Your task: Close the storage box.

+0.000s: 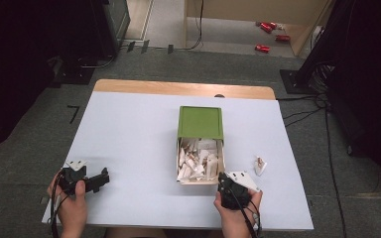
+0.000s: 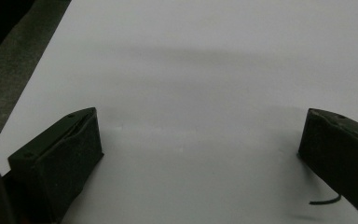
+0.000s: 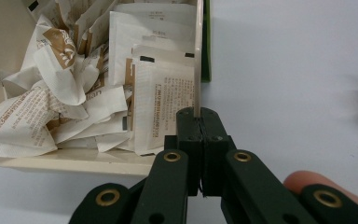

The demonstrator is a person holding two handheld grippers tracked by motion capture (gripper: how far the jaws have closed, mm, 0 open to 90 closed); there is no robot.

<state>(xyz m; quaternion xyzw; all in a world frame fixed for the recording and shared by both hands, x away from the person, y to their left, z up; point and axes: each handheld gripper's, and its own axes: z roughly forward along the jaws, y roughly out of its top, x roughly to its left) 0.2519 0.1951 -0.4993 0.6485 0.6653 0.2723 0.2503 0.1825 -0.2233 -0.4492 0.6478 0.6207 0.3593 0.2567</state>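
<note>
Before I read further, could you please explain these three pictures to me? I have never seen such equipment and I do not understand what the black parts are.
No machine arm is here: a person sits at a white table and holds a hand tool with two black jaws in each hand. The high view looks down from above. The other two pictures come from small cameras riding on each tool.

The left gripper rests over bare table with its jaws wide apart, holding nothing.

The right gripper has its jaws closed on the thin side wall of the drawer, a pale tray full of paper sachets, pulled out of a green box. One loose sachet lies on the table beside it.
</note>
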